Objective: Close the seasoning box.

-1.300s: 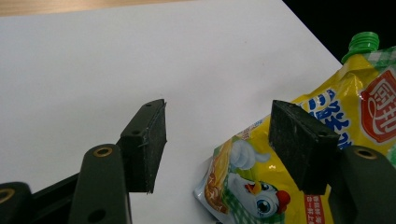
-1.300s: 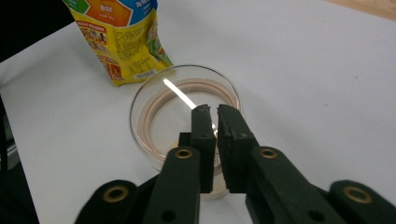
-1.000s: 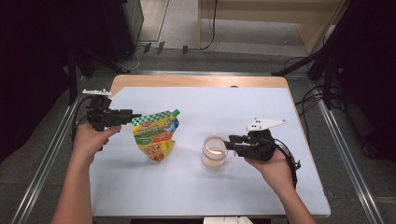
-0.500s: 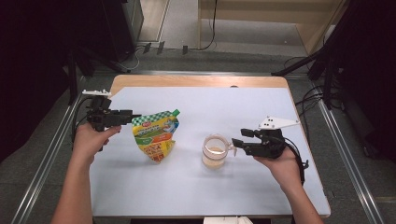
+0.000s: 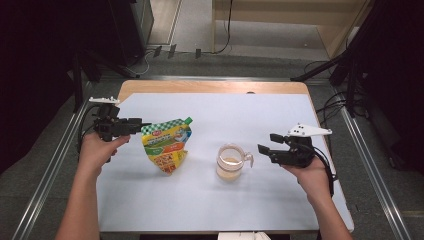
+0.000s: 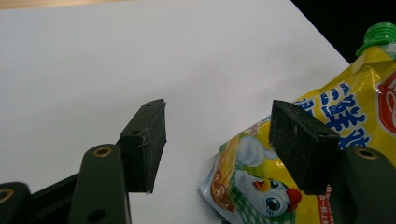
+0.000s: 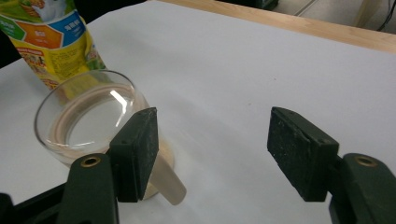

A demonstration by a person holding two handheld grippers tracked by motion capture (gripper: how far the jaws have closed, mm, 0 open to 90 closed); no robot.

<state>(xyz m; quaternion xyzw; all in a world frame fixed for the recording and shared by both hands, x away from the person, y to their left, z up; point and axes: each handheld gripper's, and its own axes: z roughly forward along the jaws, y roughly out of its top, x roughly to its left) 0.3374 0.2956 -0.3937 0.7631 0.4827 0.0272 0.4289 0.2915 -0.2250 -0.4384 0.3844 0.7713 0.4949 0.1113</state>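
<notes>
Your left tongs (image 5: 136, 121) hover at the left edge of the counter (image 5: 300, 115), held level and pointing right at the pouch (image 5: 166, 144). Their tips sit just at the pouch's upper left corner in the high view. In the left gripper view the jaws stand wide with nothing between them: bare white counter shows in the gap, and the pouch's lower corner, with its cartoon chicken, lies just beyond the right-hand jaw. I can't tell whether that jaw touches the pouch.

The pouch is yellow with a green cap (image 5: 188, 120) at its upper right corner. It rests left of the counter's middle, tilted so that the cap points away from you and to the right.

Right of the pouch, near the middle of the counter, stands a clear glass cup (image 5: 230, 162), upright, with a pale liquid in its bottom and a handle (image 5: 247, 159) facing right.

Your right tongs (image 5: 264, 145) are right of the cup and point left at its handle, near it but apart. The right gripper view shows these jaws wide as well, gripping nothing, with the cup and its handle behind the left-hand jaw.
</notes>
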